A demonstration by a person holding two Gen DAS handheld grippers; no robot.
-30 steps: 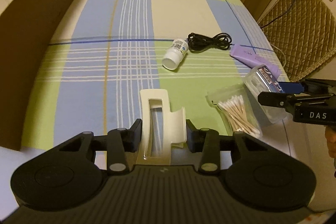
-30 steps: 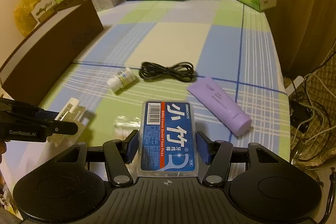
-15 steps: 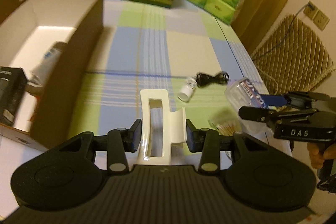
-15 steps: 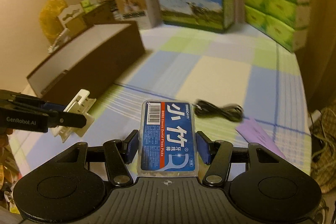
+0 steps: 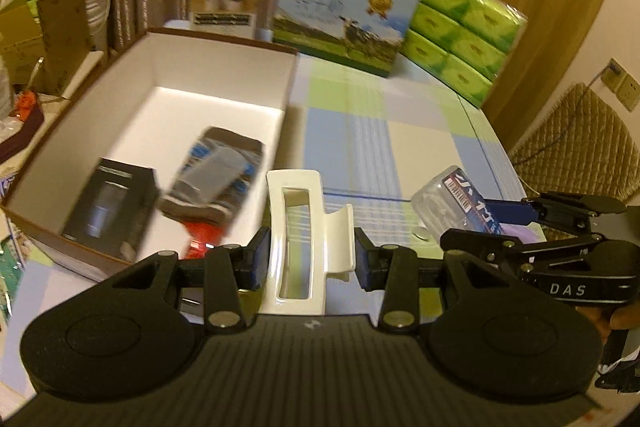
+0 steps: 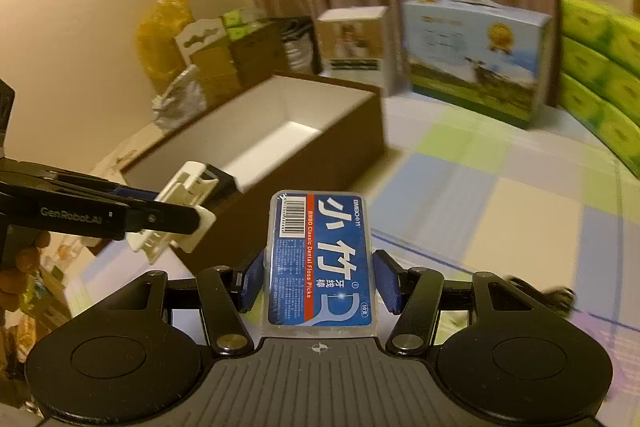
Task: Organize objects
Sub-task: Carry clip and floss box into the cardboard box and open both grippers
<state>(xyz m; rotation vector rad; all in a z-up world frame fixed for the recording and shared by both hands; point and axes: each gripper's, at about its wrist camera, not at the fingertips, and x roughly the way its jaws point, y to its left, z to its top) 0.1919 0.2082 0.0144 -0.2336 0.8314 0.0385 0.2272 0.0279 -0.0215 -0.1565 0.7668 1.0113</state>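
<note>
Gripping a white hair claw clip (image 5: 298,239) between its blue-padded fingers (image 5: 258,259), the left gripper (image 5: 308,259) is closed on the clip's sides and holds it raised beside the near right corner of the open brown cardboard box (image 5: 288,83). Inside the white-lined box lie a black carton (image 5: 108,211) and a blurred blue-and-grey packet (image 5: 216,175), side by side. The right gripper (image 6: 320,281) is closed on a clear case of dental floss picks (image 6: 320,259) with a blue label, held upright off the checked tablecloth (image 6: 500,195). In the left wrist view this case (image 5: 460,203) hangs to the right of the clip, apart from it. A milk carton box (image 5: 344,15) and green tissue packs (image 5: 464,31) stand at the far edge of the surface.
</note>
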